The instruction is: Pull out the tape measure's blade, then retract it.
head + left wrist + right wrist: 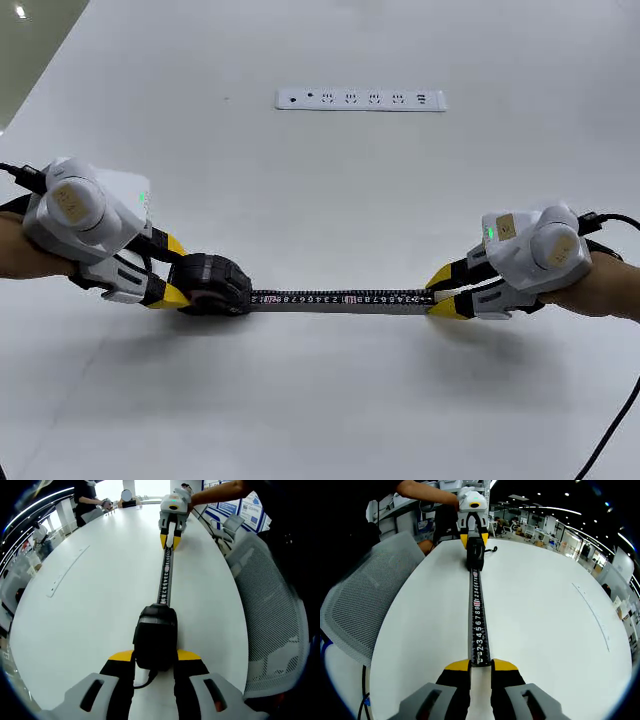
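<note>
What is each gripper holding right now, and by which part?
The left gripper clamps the tape measure case by its sides. The right gripper pinches the blade at its free end.

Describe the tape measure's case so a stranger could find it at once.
On the white table, look nearer than the white power strip to the left claw. Clamped in it is the case: a chunky black block, unlike the thin numbered blade running from it to the right claw.

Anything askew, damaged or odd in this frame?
Nothing stands out: the blade runs straight from the case in the left tool to the right tool. The power strip lies flat beyond.
</note>
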Motion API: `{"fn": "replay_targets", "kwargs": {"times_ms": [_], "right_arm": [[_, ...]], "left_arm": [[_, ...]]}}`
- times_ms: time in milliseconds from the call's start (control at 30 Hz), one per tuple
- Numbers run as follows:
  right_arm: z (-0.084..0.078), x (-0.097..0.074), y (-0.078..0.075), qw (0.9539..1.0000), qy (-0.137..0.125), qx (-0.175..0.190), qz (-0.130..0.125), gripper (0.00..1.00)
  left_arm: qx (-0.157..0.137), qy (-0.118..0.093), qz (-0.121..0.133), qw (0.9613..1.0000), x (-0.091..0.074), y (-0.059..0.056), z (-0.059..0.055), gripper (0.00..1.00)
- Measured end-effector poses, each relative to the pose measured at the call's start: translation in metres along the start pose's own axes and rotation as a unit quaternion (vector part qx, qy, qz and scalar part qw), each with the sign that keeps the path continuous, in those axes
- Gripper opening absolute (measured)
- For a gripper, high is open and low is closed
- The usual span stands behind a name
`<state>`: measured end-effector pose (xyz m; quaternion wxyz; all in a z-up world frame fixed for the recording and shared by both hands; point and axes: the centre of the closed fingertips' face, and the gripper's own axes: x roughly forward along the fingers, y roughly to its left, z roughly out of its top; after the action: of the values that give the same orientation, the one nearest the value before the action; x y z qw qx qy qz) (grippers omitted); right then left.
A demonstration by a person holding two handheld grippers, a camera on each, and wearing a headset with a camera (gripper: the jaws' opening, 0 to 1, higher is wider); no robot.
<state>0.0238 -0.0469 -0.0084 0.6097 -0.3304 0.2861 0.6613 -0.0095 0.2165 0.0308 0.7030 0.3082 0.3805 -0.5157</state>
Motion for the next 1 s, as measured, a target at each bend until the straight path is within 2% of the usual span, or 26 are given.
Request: {"fn": "replay_targets", "kwargs": {"times_ms": [300,467,667,1000], "right_arm": [[0.003,-0.002,-0.004,1.0000,0.000,0.001,-0.009,0.15],[0.001,-0.006,-0.003,0.9999,0.010,0.000,-0.010,0.17],[-0.001,-0.011,0.000,0.9997,0.017,-0.008,-0.013,0.20],[-0.003,-0.021,0.003,0.9993,0.021,0.006,-0.030,0.28]], "left_arm": [[0.002,0.004,-0.003,1.0000,0.000,0.000,0.001,0.24],[-0.010,-0.001,-0.001,0.9999,-0.004,0.000,0.003,0.25],[-0.019,-0.001,0.004,0.9998,-0.007,0.001,0.004,0.35],[-0.035,-0.002,0.014,0.9993,-0.015,-0.004,0.001,0.44]]}}
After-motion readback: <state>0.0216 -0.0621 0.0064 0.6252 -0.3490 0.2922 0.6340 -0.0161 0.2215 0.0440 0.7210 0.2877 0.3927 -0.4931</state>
